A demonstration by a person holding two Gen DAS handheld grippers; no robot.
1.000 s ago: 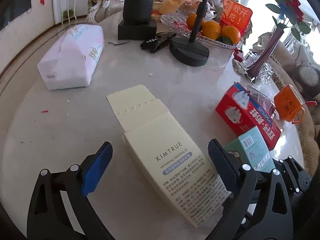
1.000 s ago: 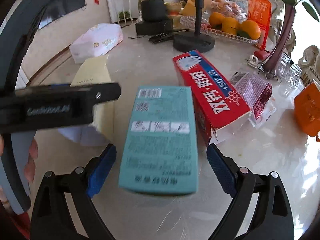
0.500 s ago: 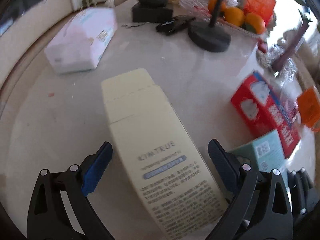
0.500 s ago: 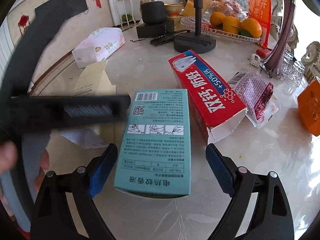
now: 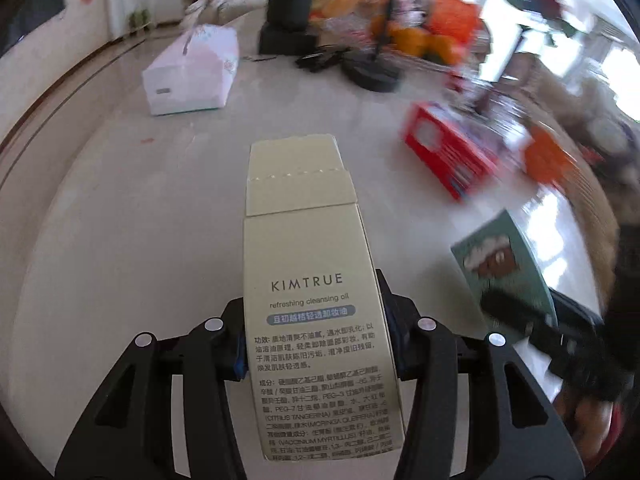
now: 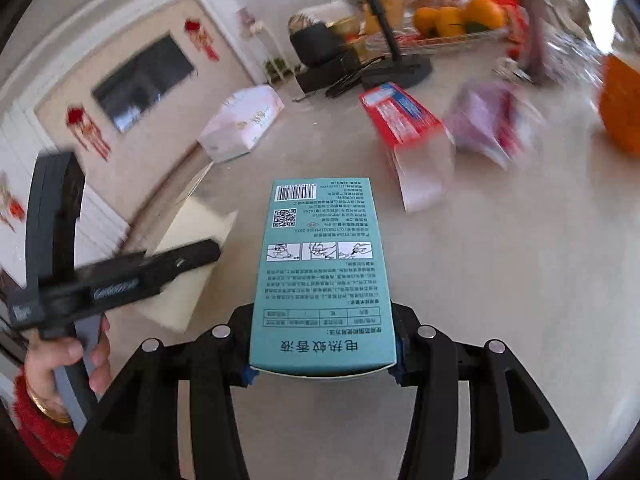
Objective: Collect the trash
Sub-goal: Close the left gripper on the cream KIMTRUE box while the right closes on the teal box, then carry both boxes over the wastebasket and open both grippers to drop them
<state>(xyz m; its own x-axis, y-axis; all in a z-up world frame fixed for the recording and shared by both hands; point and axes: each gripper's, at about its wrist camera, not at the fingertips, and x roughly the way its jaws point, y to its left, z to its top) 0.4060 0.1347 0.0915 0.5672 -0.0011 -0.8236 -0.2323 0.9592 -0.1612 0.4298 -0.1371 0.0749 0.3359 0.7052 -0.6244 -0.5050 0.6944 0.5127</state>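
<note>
My left gripper (image 5: 316, 344) is shut on a cream KIMTRUE carton (image 5: 308, 272), held along the fingers above the table; its open flap points away. My right gripper (image 6: 322, 356) is shut on a teal box (image 6: 320, 268) with a barcode at its far end, also lifted. The teal box shows at the right of the left wrist view (image 5: 504, 272). The cream carton (image 6: 188, 256) and the left gripper's body show at the left of the right wrist view. A red toothpaste box (image 6: 404, 116) lies on the marble table (image 6: 500, 280).
A pink-white tissue pack (image 5: 192, 68) lies far left. A black stand base (image 6: 396, 72), a black speaker (image 5: 288, 20), a fruit tray with oranges (image 6: 456, 20), a purple wrapper (image 6: 488, 120) and an orange object (image 6: 620, 108) stand at the back and right.
Both grippers have closed on their boxes. The cream carton and the teal box now sit straight between the fingers and are raised; both views have swung.
</note>
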